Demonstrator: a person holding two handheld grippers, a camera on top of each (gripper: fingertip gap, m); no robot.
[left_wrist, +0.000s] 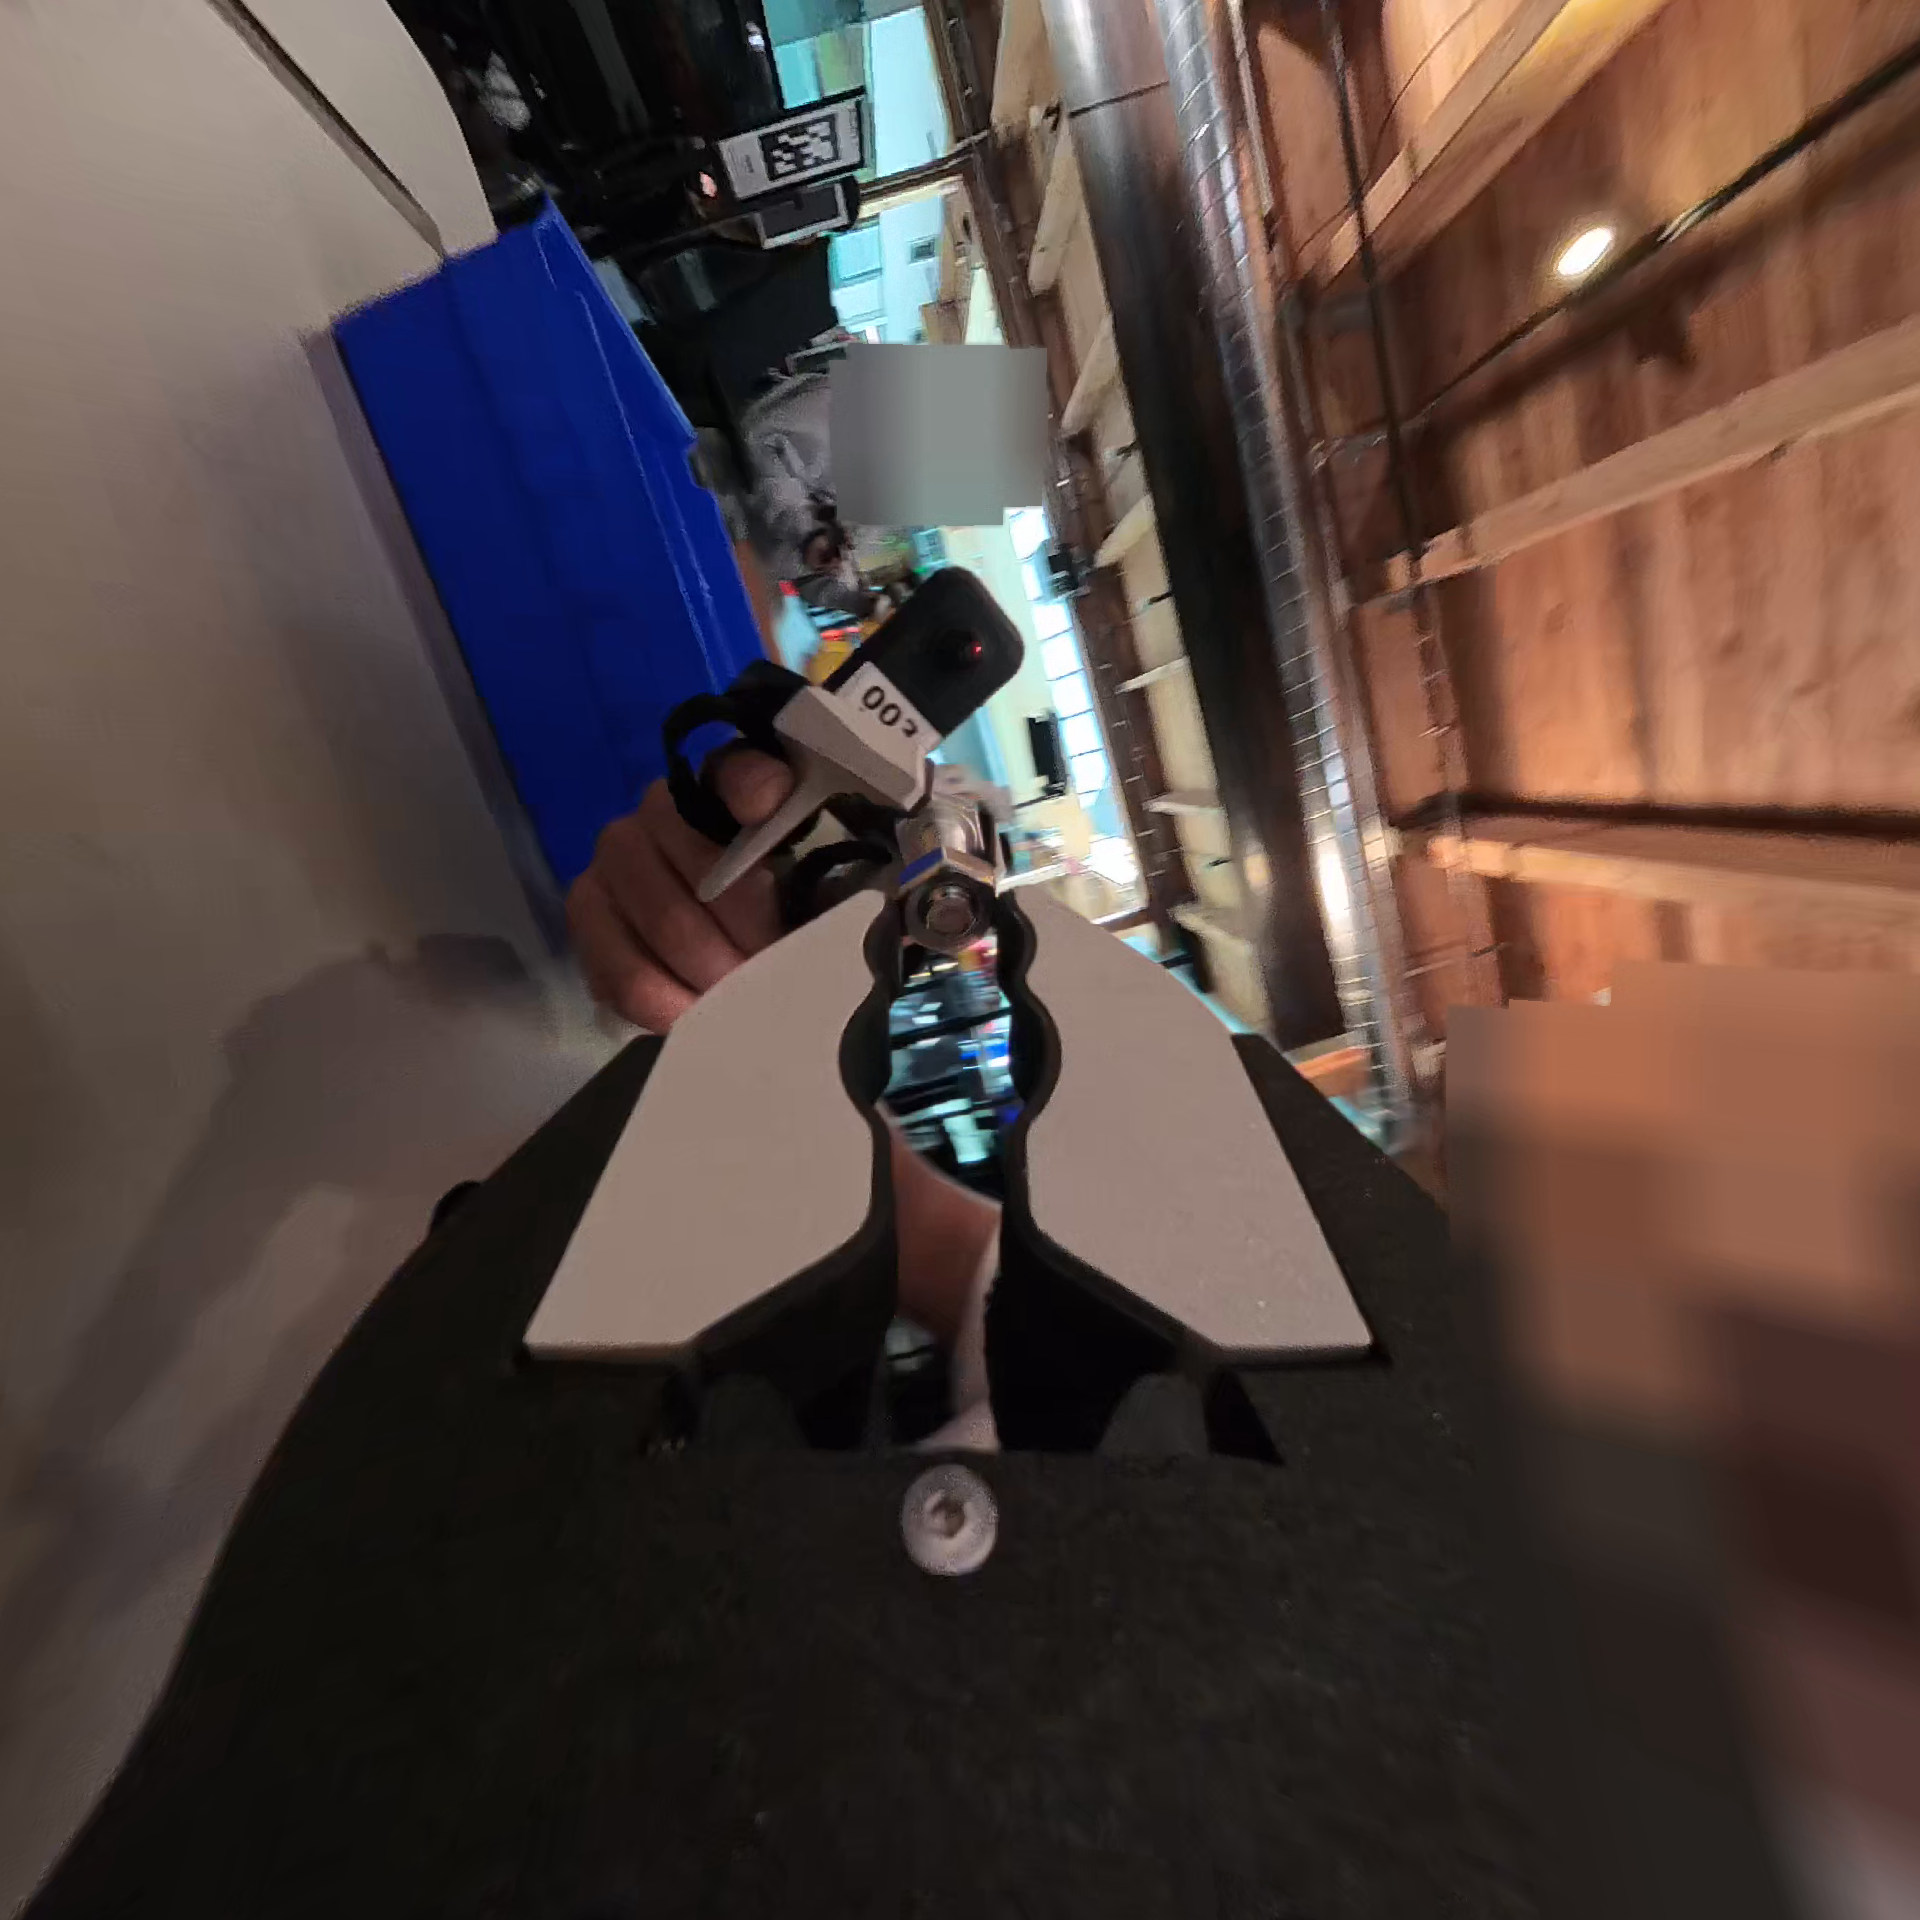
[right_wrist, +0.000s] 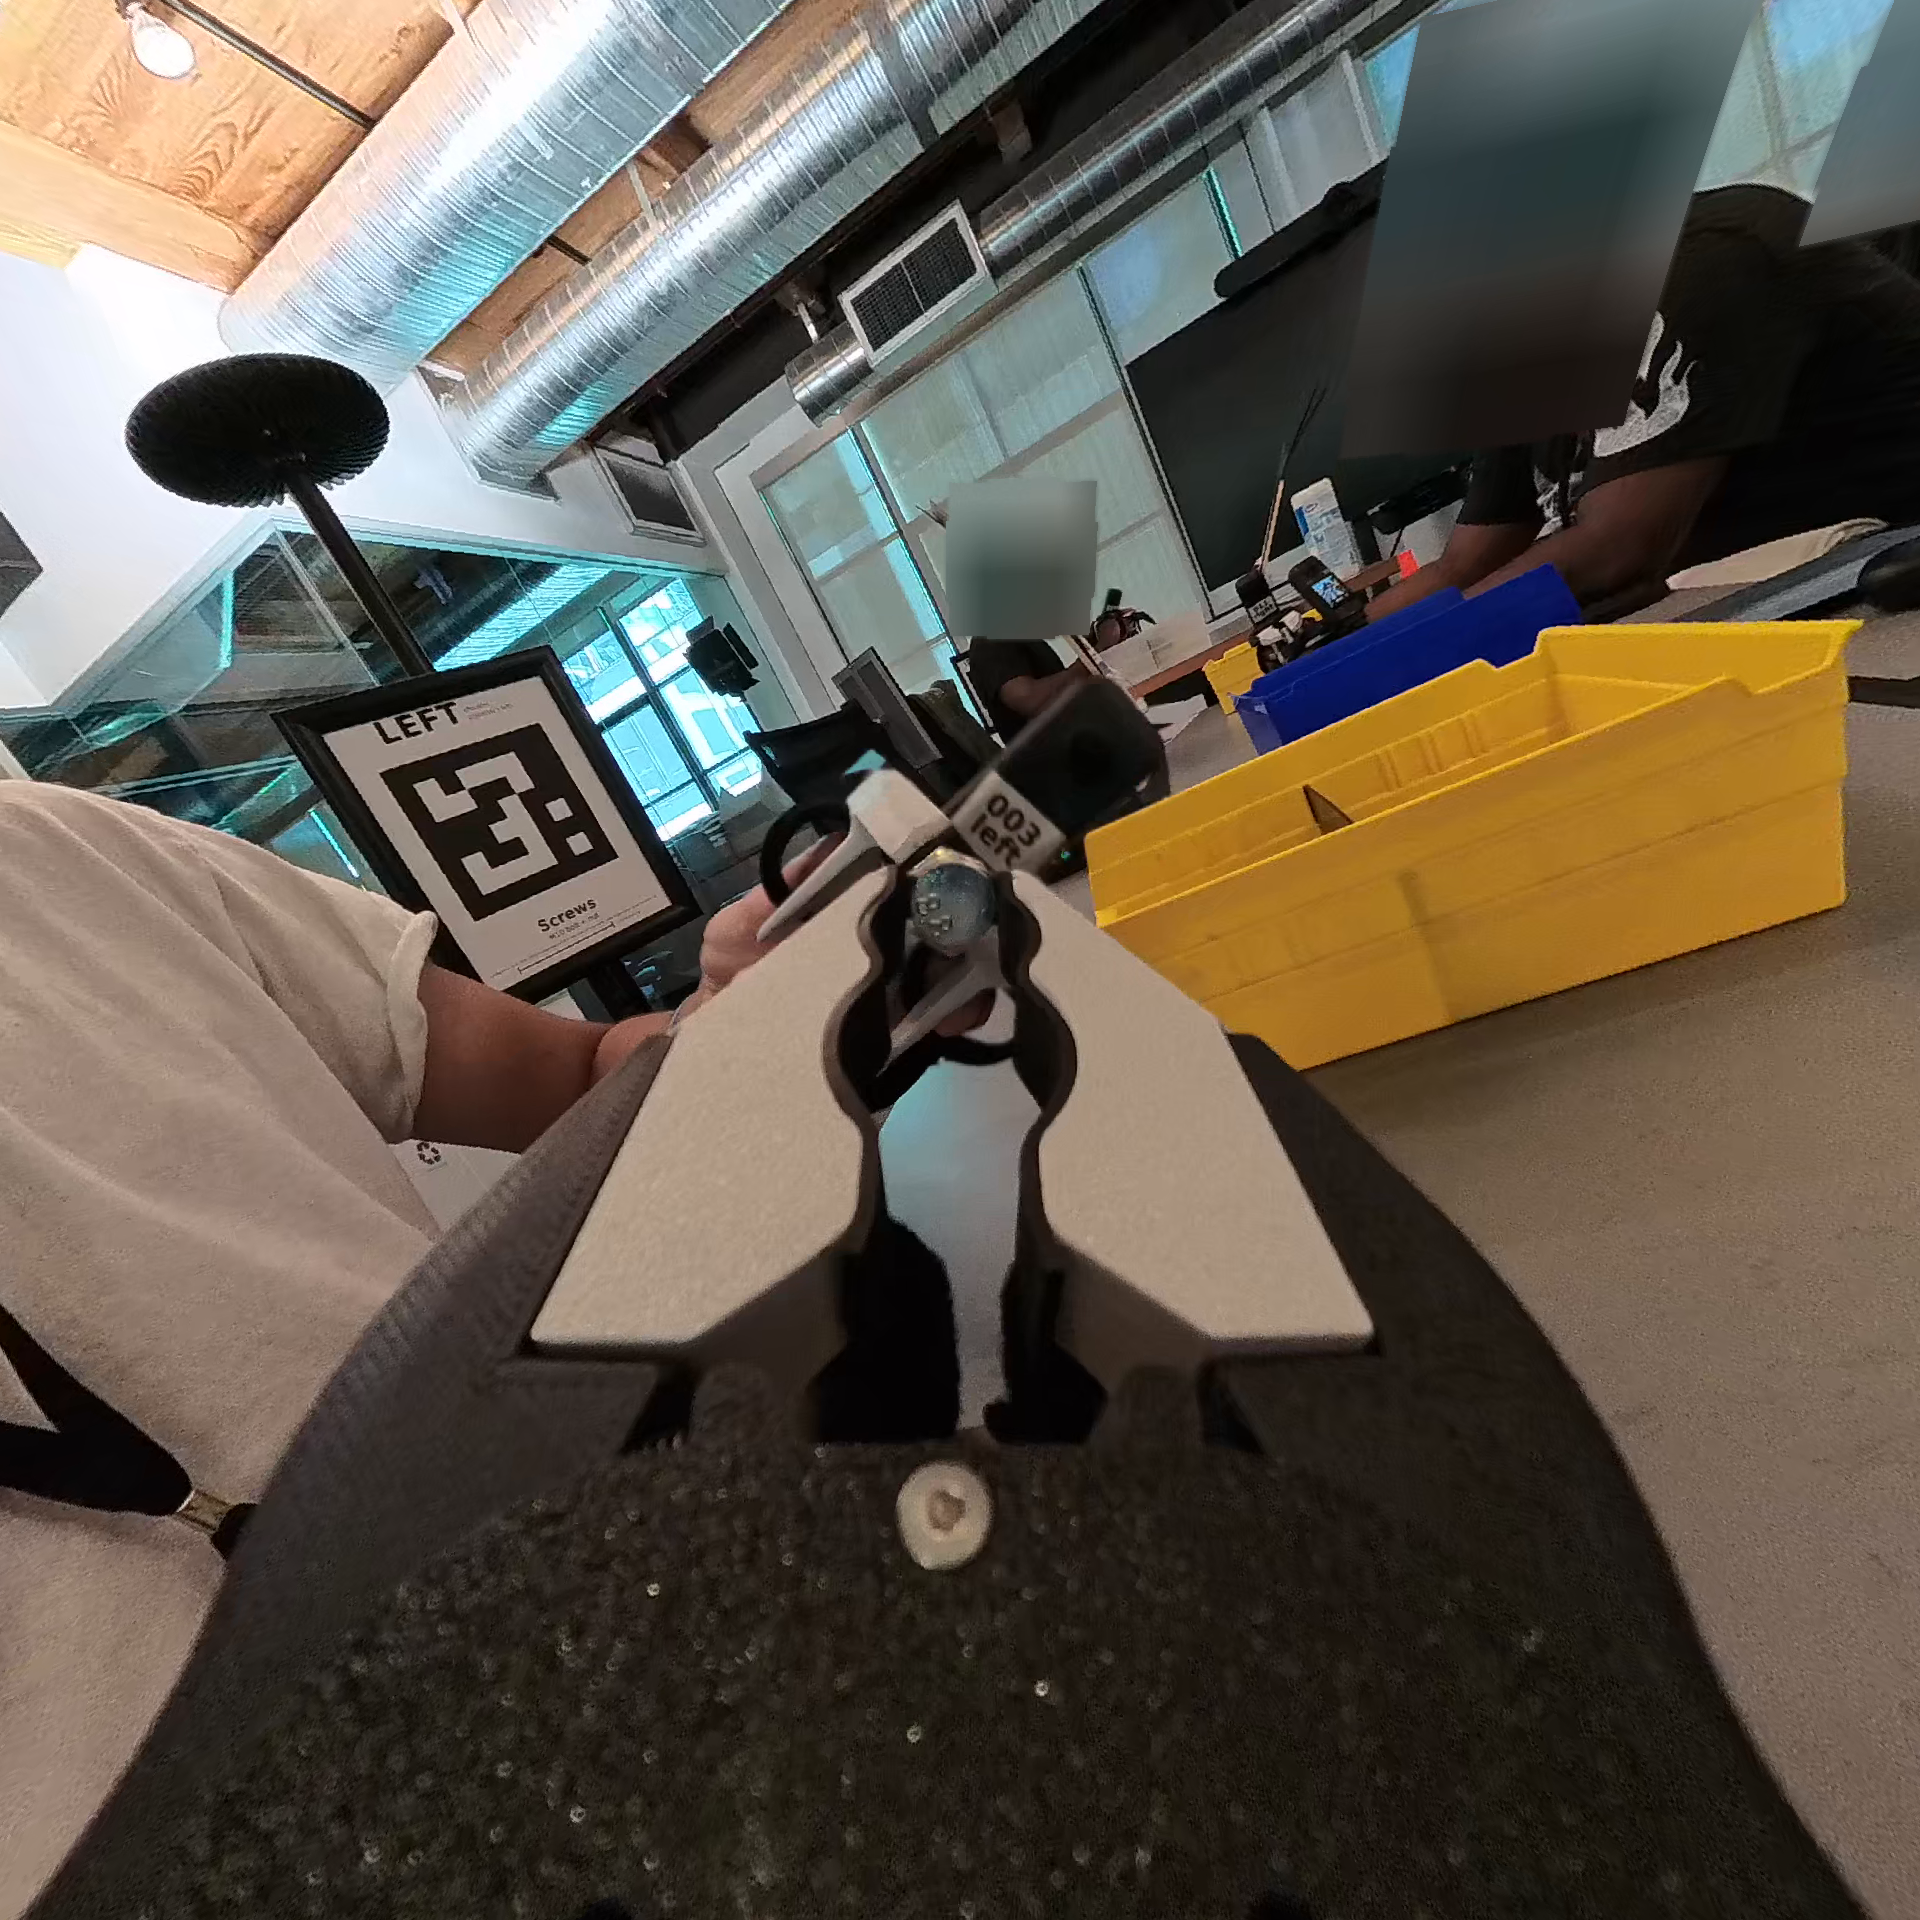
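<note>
Left gripper: narrowly parted; fingertips closed on the hex nut threaded on the bolt's end, pads against its flats.
Right gripper: narrowly parted; pads clamped on the round head of the silver bolt.
Bolt position: held in the air between both grippers, which face each other tip to tip, above the grey table.
Hands: one hand grips the right tool's handle.
Nearby: yellow bin on the table to the right, blue bin behind it; framed marker sign to the left.
</note>
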